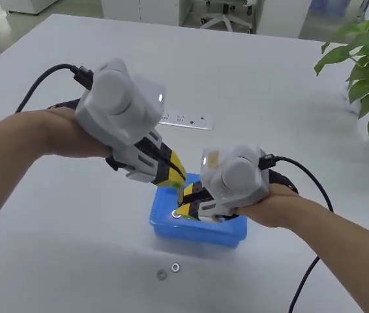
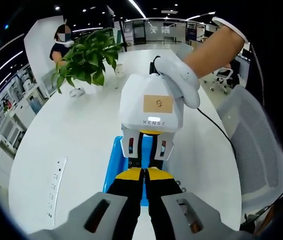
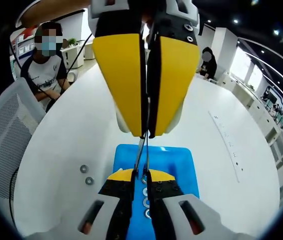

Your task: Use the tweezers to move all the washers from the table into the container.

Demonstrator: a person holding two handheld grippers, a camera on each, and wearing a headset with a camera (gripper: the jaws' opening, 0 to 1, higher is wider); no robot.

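Hovering directly above the blue container (image 1: pixel 204 236), both claws crowd in nose to nose, and here's the reason. The left claw (image 3: pixel 145 134) hangs over the container with its yellow jaws pressed together on the tweezers (image 3: pixel 142 152). It pinches them high up, so the thin blades point straight down into the container's mouth. The right claw (image 3: pixel 140 175) sits lower, just above the container floor, its jaws standing close with only a narrow slit between them and the tweezer tips right at that slit. It looks placed to steady or work the blades, though I cannot tell whether it's actually squeezing them or just flanking them. Whether a washer sits in the tips is too small to call. Inside the container, a row of washers (image 3: pixel 145 191) lies on the blue floor right below the tips. That's the drop zone, and holding low over it makes sense, so a released washer lands inside rather than bouncing out. The job isn't finished, by my read: two loose washers (image 1: pixel 175 267) lie side by side on the white desk (image 1: pixel 256 85), just outside the container on the person's side. The next move likely calls for clearing the container wall and bringing the tips down onto those two. Thin flat rings on a smooth desk look slippery to nip, so that's where it could go wrong.
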